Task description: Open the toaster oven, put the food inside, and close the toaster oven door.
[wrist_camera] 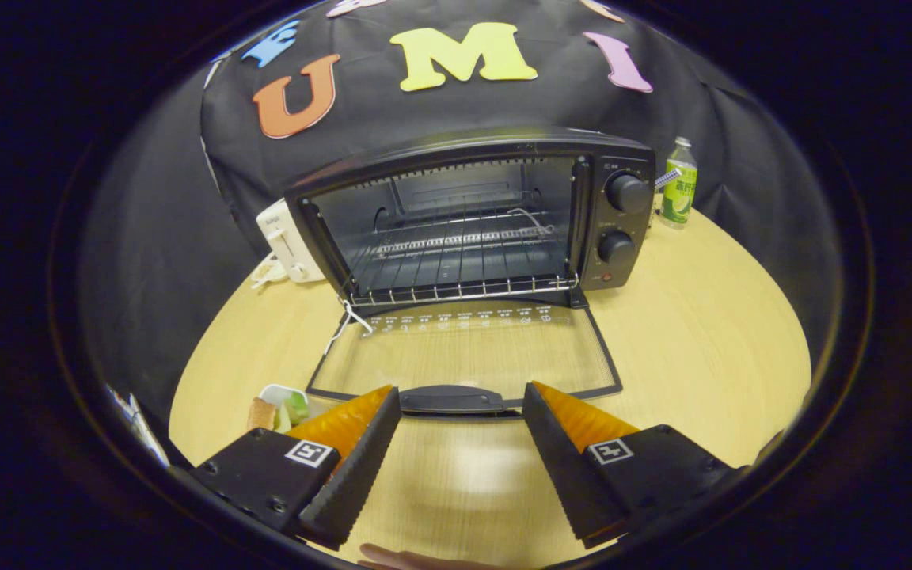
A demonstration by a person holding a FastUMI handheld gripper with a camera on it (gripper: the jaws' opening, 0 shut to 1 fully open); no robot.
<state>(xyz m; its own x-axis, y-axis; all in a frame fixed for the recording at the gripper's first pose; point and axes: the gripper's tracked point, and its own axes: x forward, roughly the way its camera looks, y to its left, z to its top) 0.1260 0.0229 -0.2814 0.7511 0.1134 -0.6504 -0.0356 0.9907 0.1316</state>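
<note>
While toaster oven (pixel 480 218) gapes, tool (pixel 461 396) open, empty.

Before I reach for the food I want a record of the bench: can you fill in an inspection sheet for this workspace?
Surface: round light wooden table, bare ahead of the fingers.
Job's things: toaster oven with its glass door folded down flat, wire rack inside with nothing on it; food in a small white dish beside the left finger, outside the oven.
Clutter: green-labelled bottle right of the oven; white appliance left of it.
Grippers: gripper open, fingers either side of the door handle, pressing on nothing.
Cables: white cord by the white appliance; thin white string at the door's left hinge.
Surroundings: black cloth wall behind the table.
</note>
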